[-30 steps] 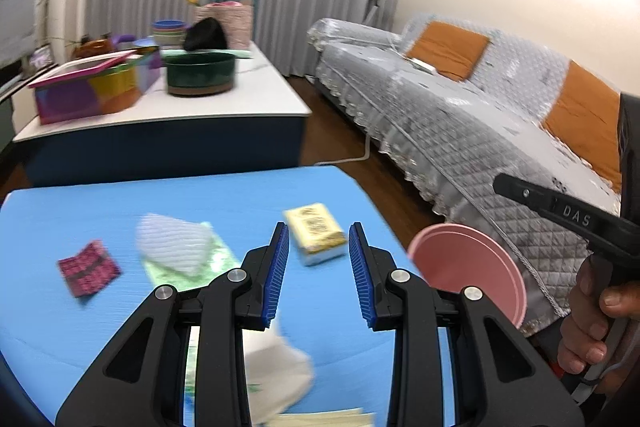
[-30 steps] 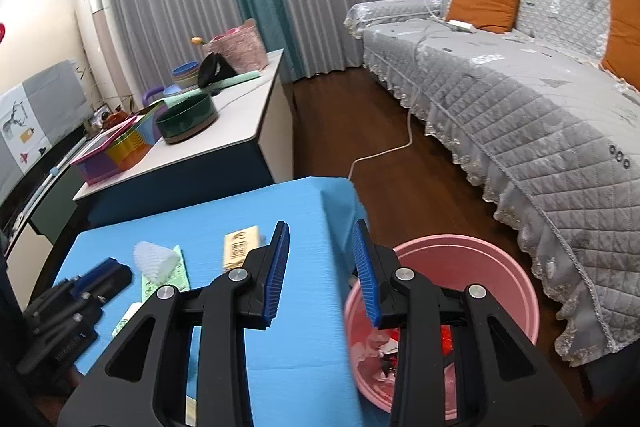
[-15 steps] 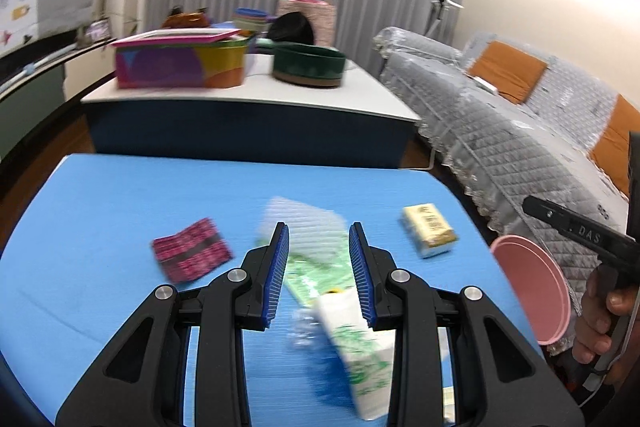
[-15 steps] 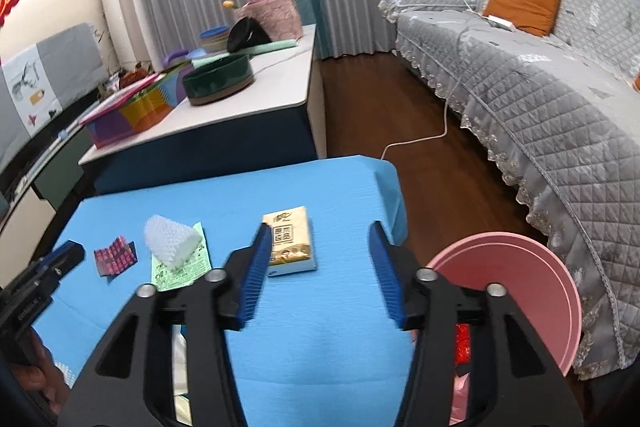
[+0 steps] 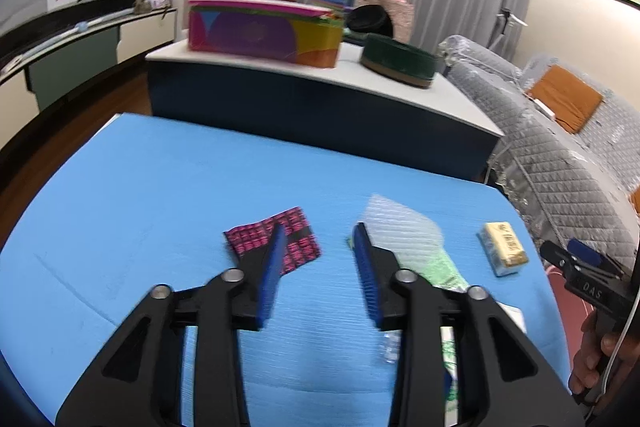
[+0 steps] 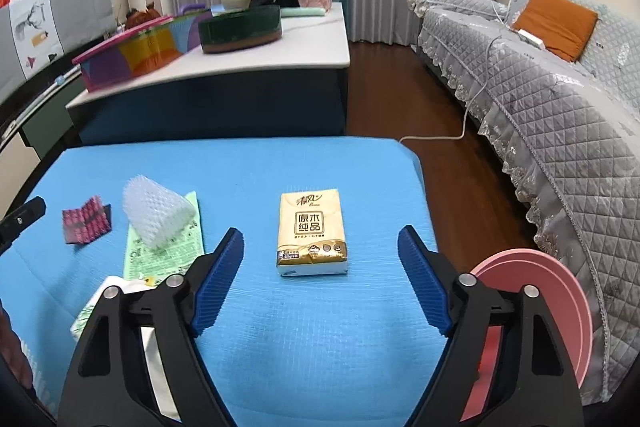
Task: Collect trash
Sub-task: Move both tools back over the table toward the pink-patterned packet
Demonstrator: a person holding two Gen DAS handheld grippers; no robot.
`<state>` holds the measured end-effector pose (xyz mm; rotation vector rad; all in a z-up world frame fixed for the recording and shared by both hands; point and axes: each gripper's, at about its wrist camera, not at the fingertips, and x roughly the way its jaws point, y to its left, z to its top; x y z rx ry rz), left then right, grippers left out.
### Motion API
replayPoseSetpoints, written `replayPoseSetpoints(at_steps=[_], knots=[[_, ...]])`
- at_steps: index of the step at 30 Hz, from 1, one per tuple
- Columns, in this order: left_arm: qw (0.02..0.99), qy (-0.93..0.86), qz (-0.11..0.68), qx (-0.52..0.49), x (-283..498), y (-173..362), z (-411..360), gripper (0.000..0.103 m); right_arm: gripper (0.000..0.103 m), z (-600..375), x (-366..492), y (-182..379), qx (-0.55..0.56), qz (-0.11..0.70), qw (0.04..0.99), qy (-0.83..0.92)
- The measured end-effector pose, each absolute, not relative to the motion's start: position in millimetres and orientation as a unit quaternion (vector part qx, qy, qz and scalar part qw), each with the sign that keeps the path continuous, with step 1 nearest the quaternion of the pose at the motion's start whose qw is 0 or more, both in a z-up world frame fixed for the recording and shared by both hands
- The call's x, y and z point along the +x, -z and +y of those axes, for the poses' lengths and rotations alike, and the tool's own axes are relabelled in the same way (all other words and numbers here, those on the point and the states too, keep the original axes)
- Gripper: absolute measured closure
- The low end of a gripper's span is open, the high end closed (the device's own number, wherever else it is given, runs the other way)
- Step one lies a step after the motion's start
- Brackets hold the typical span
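Trash lies on a blue table [image 6: 304, 339]. A yellow tissue pack [image 6: 311, 231] lies just ahead of my right gripper [image 6: 320, 247], which is wide open and empty. A white foam net [image 6: 157, 218] sits on a green leaflet [image 6: 168, 251], with a pink-black wrapper [image 6: 86, 219] to its left. My left gripper [image 5: 318, 243] is open and empty, above the table between the wrapper [image 5: 276, 245] and the foam net [image 5: 400, 227]. The tissue pack [image 5: 503, 247] lies to its right. A pink bin [image 6: 532, 315] stands off the table's right edge.
White and green packaging [image 6: 120, 303] lies at the table's near left. A white-topped cabinet [image 6: 256, 67] behind holds a colourful box [image 5: 260, 35] and a dark green bowl [image 6: 240, 29]. A grey-covered sofa [image 6: 552, 87] runs along the right, with a cable [image 6: 464, 123] on the floor.
My right gripper opened wide and swung from over the bin to face the tissue pack. My left gripper swung left toward the wrapper and opened slightly.
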<state>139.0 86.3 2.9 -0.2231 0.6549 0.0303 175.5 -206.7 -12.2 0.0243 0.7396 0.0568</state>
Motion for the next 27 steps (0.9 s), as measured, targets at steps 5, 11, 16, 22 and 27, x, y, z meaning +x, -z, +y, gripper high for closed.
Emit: replayPoseSetpoints(at_steps=[5,11,16,22,27], knots=[[0.932,-0.046,0.34,-0.121,148.0,13.8,99.3,0.044,0.019,-206.6,189.2,30.6,0.018,0.381,0.924,-0.022],[0.917,-0.066,0.367,-0.141,159.2,35.1,113.2,0.044,0.019,-207.3,203.1,48.4,0.028,0.395,0.918,-0.019],[0.906,-0.076,0.386,-0.155,166.8,48.9,120.0,0.044,0.019,-205.3,211.9,59.6,0.035,0.405,0.914,-0.018],[0.9,-0.077,0.4,-0.156,173.6,58.2,118.3,0.045,0.019,-201.8,218.0,66.4,0.034,0.411,0.911,-0.02],[0.898,-0.075,0.405,-0.154,177.9,61.5,115.7,0.055,0.02,-202.5,220.1,66.7,0.032,0.413,0.91,-0.018]])
